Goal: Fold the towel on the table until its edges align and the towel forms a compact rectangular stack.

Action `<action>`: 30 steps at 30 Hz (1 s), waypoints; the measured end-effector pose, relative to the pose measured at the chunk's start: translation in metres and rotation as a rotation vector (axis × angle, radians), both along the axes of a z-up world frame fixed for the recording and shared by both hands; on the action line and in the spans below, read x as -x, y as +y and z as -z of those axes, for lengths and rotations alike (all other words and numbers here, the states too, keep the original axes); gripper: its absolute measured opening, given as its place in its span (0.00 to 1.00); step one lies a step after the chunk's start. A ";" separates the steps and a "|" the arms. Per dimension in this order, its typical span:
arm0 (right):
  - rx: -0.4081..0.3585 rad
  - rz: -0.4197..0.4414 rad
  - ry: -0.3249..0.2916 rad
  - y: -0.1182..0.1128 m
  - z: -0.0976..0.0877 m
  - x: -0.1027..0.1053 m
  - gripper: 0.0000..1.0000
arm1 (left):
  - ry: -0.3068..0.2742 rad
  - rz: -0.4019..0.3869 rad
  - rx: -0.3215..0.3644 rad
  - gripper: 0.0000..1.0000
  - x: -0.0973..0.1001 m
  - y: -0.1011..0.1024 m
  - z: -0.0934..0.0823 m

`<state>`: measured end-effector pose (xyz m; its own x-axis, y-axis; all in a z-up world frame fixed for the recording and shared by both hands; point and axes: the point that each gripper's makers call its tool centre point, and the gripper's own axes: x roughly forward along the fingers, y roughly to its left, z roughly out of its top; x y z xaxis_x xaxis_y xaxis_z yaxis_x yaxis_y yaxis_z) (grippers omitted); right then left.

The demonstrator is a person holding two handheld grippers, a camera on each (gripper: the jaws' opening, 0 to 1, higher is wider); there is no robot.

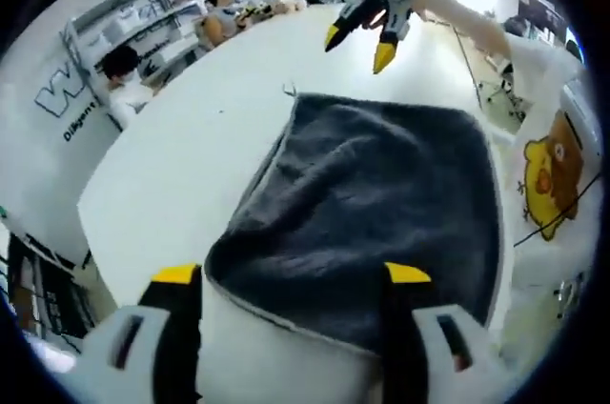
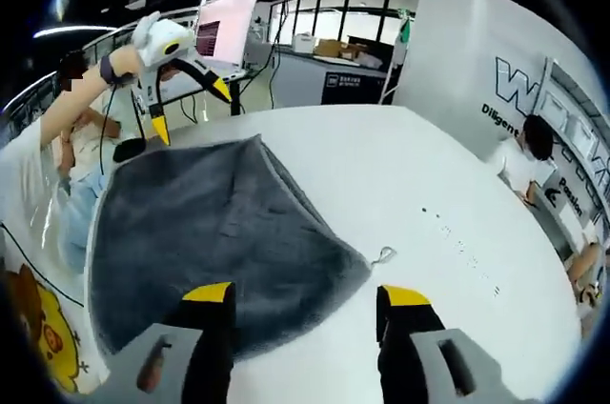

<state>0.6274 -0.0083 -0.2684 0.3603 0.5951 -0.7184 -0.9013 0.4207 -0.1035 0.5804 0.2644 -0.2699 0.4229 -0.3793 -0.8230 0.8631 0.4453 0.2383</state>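
A dark gray towel (image 1: 372,223) lies flat on the white table (image 1: 181,166). In the left gripper view, the left gripper (image 1: 294,275) has its jaws wide apart above the towel's near edge, holding nothing. The right gripper (image 1: 367,28) floats past the far edge. In the right gripper view, the right gripper (image 2: 303,292) is also spread wide with nothing in it. The towel's (image 2: 210,232) near edge is hidden behind one jaw.

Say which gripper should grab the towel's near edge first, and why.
Probably left. The left gripper sits open astride the grey towel, whose near edge lies between its jaws. The right gripper, also open, has the towel's corner beside its jaws, not between them.
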 end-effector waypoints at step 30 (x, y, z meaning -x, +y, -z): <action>0.014 0.056 0.216 0.016 0.073 -0.059 0.46 | 0.326 0.001 0.062 0.49 -0.074 0.017 0.067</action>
